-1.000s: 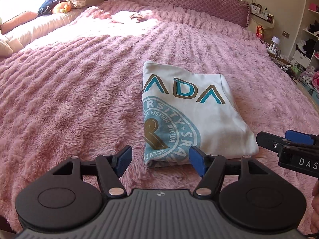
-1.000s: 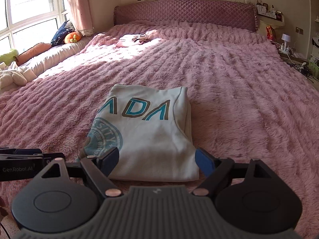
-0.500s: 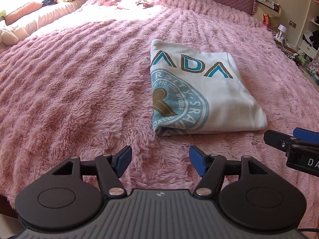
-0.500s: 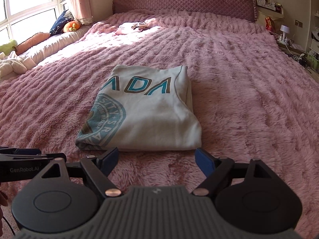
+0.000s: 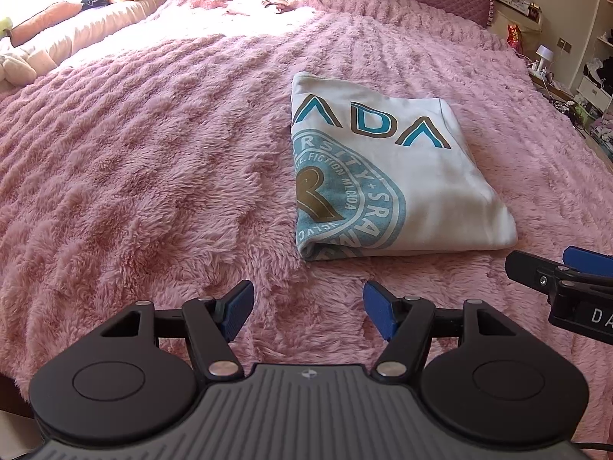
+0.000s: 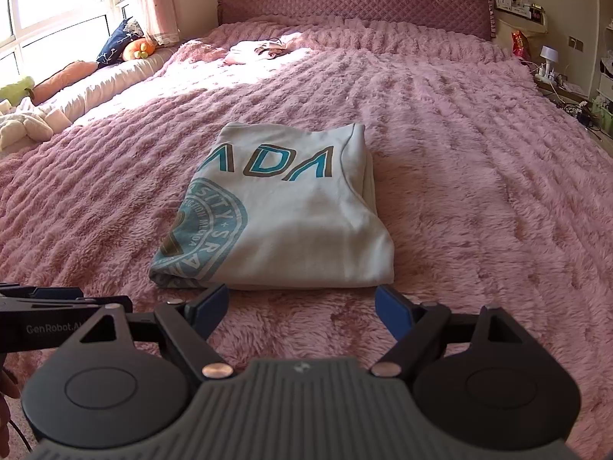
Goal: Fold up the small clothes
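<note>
A folded pale shirt [image 5: 383, 176] with teal lettering and a round teal emblem lies flat on the fluffy pink bedspread [image 5: 153, 161]. My left gripper [image 5: 308, 308] hovers open just in front of the shirt's near left corner, nothing between its blue pads. The right gripper [image 6: 302, 308] is open too, a short way before the shirt [image 6: 291, 214] at its near edge, not touching it. Each gripper's tip shows at the edge of the other's view: the right gripper [image 5: 551, 268] in the left wrist view, the left gripper [image 6: 57, 303] in the right wrist view.
A small pile of pink clothes [image 6: 256, 50] lies far up the bed near the quilted headboard [image 6: 356, 5]. Cushions and soft toys [image 6: 126, 48] line the window side on the left. A cluttered bedside area with a lamp [image 6: 548, 61] is at the right.
Both grippers have drawn back from the shirt's near edge, so the shirt now sits farther ahead in both views. The jaws stay wide and the shirt has not moved.
</note>
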`<action>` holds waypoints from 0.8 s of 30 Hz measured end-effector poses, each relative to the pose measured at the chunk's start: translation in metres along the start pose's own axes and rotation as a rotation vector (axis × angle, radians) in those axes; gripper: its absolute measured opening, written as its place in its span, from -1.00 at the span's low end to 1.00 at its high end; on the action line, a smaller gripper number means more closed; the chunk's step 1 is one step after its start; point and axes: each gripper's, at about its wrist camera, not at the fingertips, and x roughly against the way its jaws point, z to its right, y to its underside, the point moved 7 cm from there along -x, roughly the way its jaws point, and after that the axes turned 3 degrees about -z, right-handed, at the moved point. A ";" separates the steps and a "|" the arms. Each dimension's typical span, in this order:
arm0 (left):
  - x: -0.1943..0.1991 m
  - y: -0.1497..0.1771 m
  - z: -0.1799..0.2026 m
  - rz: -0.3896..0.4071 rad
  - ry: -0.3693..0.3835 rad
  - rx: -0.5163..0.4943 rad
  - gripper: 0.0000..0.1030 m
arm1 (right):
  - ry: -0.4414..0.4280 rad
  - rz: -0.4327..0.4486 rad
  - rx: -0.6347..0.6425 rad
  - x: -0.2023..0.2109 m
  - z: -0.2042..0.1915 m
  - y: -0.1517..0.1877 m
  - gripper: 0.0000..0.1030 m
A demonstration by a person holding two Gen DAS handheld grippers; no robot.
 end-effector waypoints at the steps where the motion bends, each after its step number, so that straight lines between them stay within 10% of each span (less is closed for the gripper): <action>1: 0.000 -0.001 0.000 0.000 0.000 -0.001 0.49 | 0.000 -0.002 -0.001 0.000 0.000 0.000 0.55; 24: -0.002 -0.008 0.008 0.001 -0.016 -0.028 0.49 | -0.007 -0.014 -0.014 -0.004 0.003 -0.002 0.55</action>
